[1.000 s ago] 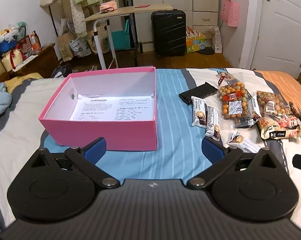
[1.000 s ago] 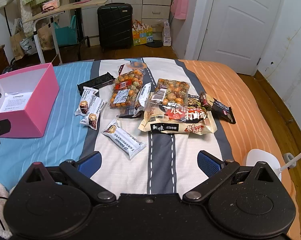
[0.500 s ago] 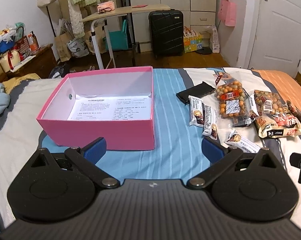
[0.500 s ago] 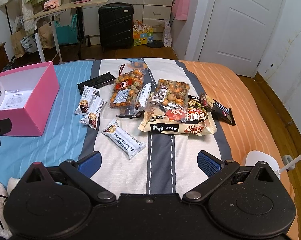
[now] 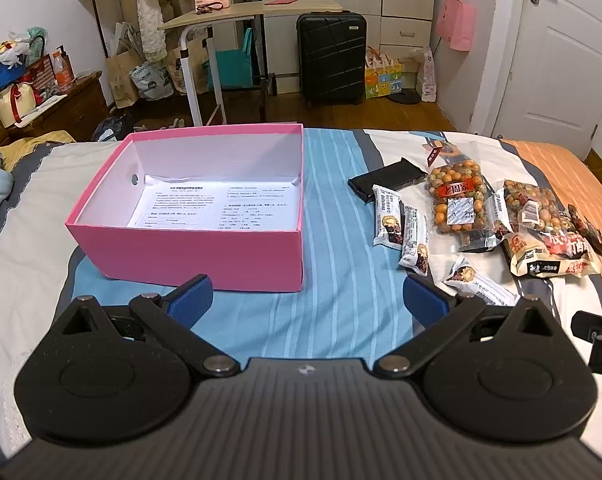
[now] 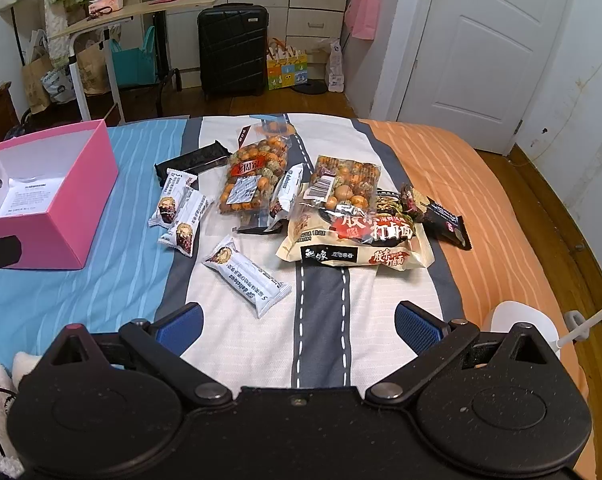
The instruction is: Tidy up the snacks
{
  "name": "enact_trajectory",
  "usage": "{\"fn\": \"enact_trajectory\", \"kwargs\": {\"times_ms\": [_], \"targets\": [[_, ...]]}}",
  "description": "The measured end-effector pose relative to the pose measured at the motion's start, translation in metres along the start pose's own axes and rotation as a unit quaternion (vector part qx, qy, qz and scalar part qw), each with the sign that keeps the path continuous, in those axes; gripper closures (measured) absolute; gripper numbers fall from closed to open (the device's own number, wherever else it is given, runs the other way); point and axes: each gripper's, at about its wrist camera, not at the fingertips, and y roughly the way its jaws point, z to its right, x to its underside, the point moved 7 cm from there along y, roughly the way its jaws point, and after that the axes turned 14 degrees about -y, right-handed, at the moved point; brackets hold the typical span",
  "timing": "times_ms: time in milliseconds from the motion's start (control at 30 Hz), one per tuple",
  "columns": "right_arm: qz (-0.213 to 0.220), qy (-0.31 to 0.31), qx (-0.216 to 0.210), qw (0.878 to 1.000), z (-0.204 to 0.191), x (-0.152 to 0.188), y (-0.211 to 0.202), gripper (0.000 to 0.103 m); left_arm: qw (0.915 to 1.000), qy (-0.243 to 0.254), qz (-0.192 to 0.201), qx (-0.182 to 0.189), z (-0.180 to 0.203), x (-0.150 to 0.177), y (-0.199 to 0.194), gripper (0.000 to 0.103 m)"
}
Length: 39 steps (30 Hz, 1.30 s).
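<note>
Slightly closer than before, the pink box (image 5: 189, 248) faces the left gripper (image 5: 307, 300); only the right gripper (image 6: 299, 326) view shows all snacks (image 6: 357, 232). Both spread wide, empty.

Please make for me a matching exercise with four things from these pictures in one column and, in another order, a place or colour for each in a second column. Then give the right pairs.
Things:
1. box
2. suitcase
3. sheet of paper
4. noodle pack

Descriptions:
A. black, standing on the floor
B. lying inside the box
C. pink outside, white inside
D. on the bed, partly under a bag of coated nuts

Pairs: 1-C, 2-A, 3-B, 4-D
</note>
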Motion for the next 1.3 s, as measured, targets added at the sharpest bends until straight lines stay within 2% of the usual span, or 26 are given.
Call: {"fn": "enact_trajectory", "kwargs": {"times_ms": [100, 200, 333, 433, 533, 600, 667, 733, 767, 833, 933, 1067, 1100, 1133, 1167, 1200, 1233, 1300], "targets": [[0.001, 0.0, -0.003, 1.0, -0.001, -0.001, 0.0, 0.0, 1.0, 0.0, -0.001, 0.003, 0.0, 0.0, 0.001, 0.0], [0.021, -0.013, -0.036, 0.999, 0.0, -0.004, -0.003, 0.0, 0.9999, -0.002, -0.008, 0.012, 0.003, -0.001, 0.003, 0.0], [0.11, -0.059, -0.03, 0.992, 0.008, -0.016, -0.012, 0.0, 0.9989, -0.016, -0.02, 0.039, 0.008, -0.015, 0.005, 0.001], [0.157, -0.091, -0.071, 0.981, 0.011, -0.019, -0.005, 0.0, 0.9991, 0.003, -0.007, 0.042, 0.017, -0.028, 0.011, 0.002], [0.149, -0.111, -0.108, 0.977, 0.004, -0.018, 0.016, 0.0, 0.9976, 0.034, -0.016, 0.058, 0.035, -0.034, 0.029, 0.003], [0.127, -0.124, -0.13, 0.976, -0.006, -0.011, 0.04, 0.0, 0.9939, 0.069, -0.024, 0.083, 0.054, -0.032, 0.048, 0.003], [0.125, -0.139, -0.148, 0.971, -0.013, -0.005, 0.06, 0.002, 0.9908, 0.085, -0.033, 0.1, 0.072, -0.027, 0.066, 0.004], [0.139, -0.142, -0.161, 0.967, -0.017, 0.001, 0.078, 0.01, 0.9866, 0.099, -0.036, 0.124, 0.09, -0.02, 0.084, 0.004], [0.141, -0.139, -0.165, 0.966, -0.018, 0.002, 0.087, 0.014, 0.9849, 0.109, -0.041, 0.128, 0.099, -0.017, 0.095, 0.008], [0.131, -0.127, -0.183, 0.966, -0.018, 0.006, 0.109, 0.019, 0.9832, 0.126, -0.051, 0.122, 0.112, -0.009, 0.119, 0.019], [0.116, -0.128, -0.204, 0.963, -0.022, 0.01, 0.133, 0.032, 0.9803, 0.145, -0.064, 0.118, 0.123, 0.003, 0.153, 0.029], [0.115, -0.178, -0.191, 0.958, -0.033, 0.016, 0.15, 0.033, 0.9802, 0.142, -0.086, 0.108, 0.122, 0.016, 0.192, 0.031], [0.114, -0.193, -0.183, 0.957, -0.035, 0.016, 0.154, 0.036, 0.9801, 0.146, -0.087, 0.102, 0.122, 0.019, 0.199, 0.032], [0.114, -0.209, -0.173, 0.956, -0.038, 0.016, 0.156, 0.046, 0.9806, 0.148, -0.086, 0.096, 0.12, 0.021, 0.202, 0.033], [0.116, -0.218, -0.167, 0.955, -0.041, 0.016, 0.157, 0.06, 0.9803, 0.154, -0.085, 0.091, 0.119, 0.024, 0.206, 0.036], [0.119, -0.217, -0.164, 0.955, -0.041, 0.015, 0.157, 0.065, 0.9792, 0.161, -0.084, 0.091, 0.121, 0.027, 0.21, 0.04], [0.121, -0.212, -0.162, 0.956, -0.04, 0.013, 0.155, 0.069, 0.978, 0.162, -0.086, 0.1, 0.122, 0.029, 0.21, 0.047], [0.13, -0.206, -0.153, 0.958, -0.037, 0.009, 0.148, 0.07, 0.9748, 0.163, -0.093, 0.121, 0.124, 0.031, 0.209, 0.066]]}}
